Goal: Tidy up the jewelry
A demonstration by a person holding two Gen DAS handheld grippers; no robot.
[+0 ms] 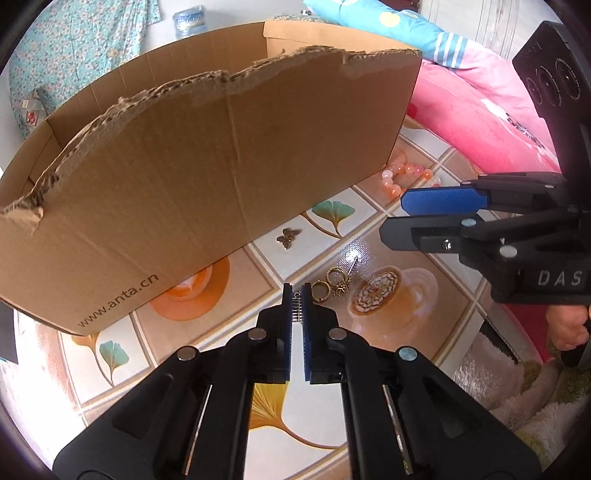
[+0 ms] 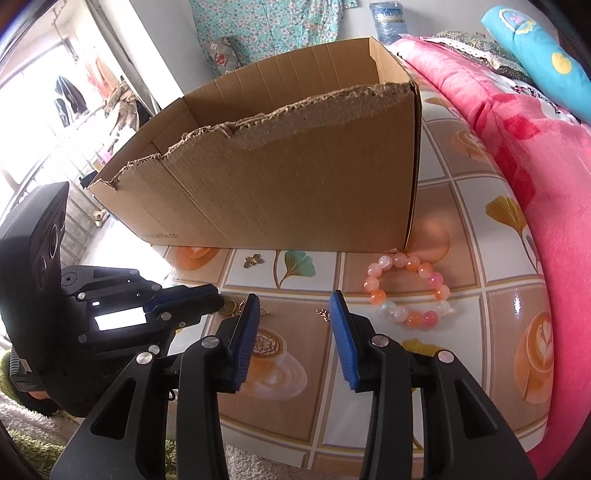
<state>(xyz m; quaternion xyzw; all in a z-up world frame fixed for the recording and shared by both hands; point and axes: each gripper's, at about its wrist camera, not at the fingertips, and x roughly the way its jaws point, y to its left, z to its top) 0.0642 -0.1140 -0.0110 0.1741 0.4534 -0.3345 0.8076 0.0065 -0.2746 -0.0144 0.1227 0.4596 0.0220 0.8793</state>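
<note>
A torn cardboard box [image 1: 207, 177] stands on the patterned tabletop [image 1: 295, 406]; it also shows in the right wrist view [image 2: 295, 177]. My left gripper [image 1: 296, 302] is shut on a small silvery jewelry piece [image 1: 296, 308], just left of a pile of gold rings [image 1: 334, 284]. A gold butterfly charm [image 1: 288, 236] lies in front of the box. A pink and orange bead bracelet [image 2: 410, 291] lies by the box's right corner. My right gripper [image 2: 293, 306] is open and empty above the table, left of the bracelet. A small gold piece [image 2: 323, 314] lies between its fingers.
A pink quilt [image 2: 517, 129] and a blue pillow [image 2: 535, 48] lie along the table's right side. A fluffy rug [image 1: 517, 387] lies below the table edge. A water bottle [image 2: 388, 22] stands behind the box.
</note>
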